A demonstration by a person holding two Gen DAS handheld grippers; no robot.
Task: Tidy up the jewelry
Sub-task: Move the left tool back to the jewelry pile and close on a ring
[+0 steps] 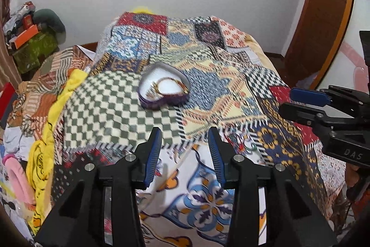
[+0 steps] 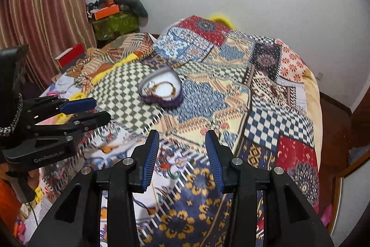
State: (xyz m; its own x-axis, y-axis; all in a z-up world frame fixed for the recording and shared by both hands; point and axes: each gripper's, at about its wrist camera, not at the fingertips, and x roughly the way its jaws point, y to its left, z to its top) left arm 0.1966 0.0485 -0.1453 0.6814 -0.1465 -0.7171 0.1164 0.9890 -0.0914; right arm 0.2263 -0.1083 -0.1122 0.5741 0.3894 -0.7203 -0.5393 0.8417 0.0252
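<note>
A purple heart-shaped box (image 1: 161, 104) (image 2: 171, 102) with a white lining lies open on the patchwork bedspread, ahead of both grippers. A gold bracelet (image 1: 171, 84) (image 2: 165, 86) and some thinner gold pieces rest inside it. My left gripper (image 1: 185, 134) hangs over the bedspread short of the box, open, with only cloth showing between its blue pads; it also shows at the left of the right wrist view (image 2: 101, 110). My right gripper (image 2: 182, 134) is open and empty too, and appears at the right edge of the left wrist view (image 1: 286, 101).
The patchwork bedspread (image 1: 231, 75) covers a bed that drops off on the right toward a wooden door (image 1: 323, 15). Crumpled clothes and a yellow cloth (image 1: 44, 142) lie on the left. Stacked boxes (image 2: 113, 22) and a striped curtain (image 2: 46, 4) stand at the back left.
</note>
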